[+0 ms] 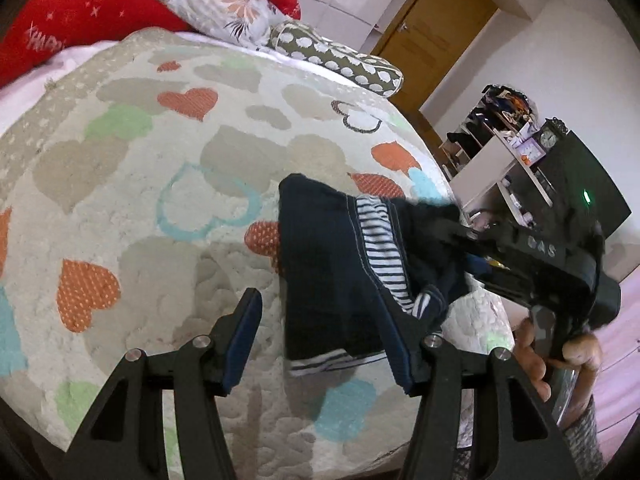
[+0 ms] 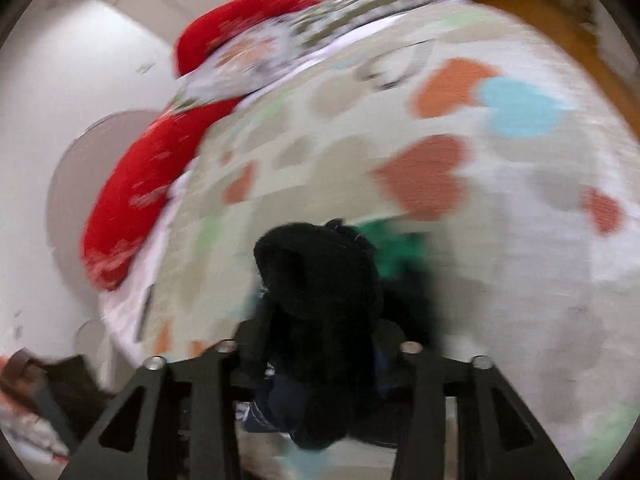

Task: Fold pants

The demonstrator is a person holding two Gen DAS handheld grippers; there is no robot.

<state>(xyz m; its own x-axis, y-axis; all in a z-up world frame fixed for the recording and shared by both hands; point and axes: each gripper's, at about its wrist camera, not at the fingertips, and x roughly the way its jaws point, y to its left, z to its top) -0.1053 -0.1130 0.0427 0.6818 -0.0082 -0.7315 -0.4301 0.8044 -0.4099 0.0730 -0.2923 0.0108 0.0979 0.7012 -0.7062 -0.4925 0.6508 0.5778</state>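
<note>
The pants (image 1: pixel 332 264), dark with a striped lining, are being carried above the heart-patterned bedspread (image 1: pixel 132 184), bunched and hanging rather than spread flat. They are being held in the right gripper (image 2: pixel 320 344), whose jaws are closed on a thick wad of the dark cloth. The left gripper (image 1: pixel 320 336) is being kept parted and empty, with one finger (image 1: pixel 244 332) clear of the cloth. Folding is judged not yet begun; next, the pants are to be laid out flat, which calls for the left gripper catching a free edge.
</note>
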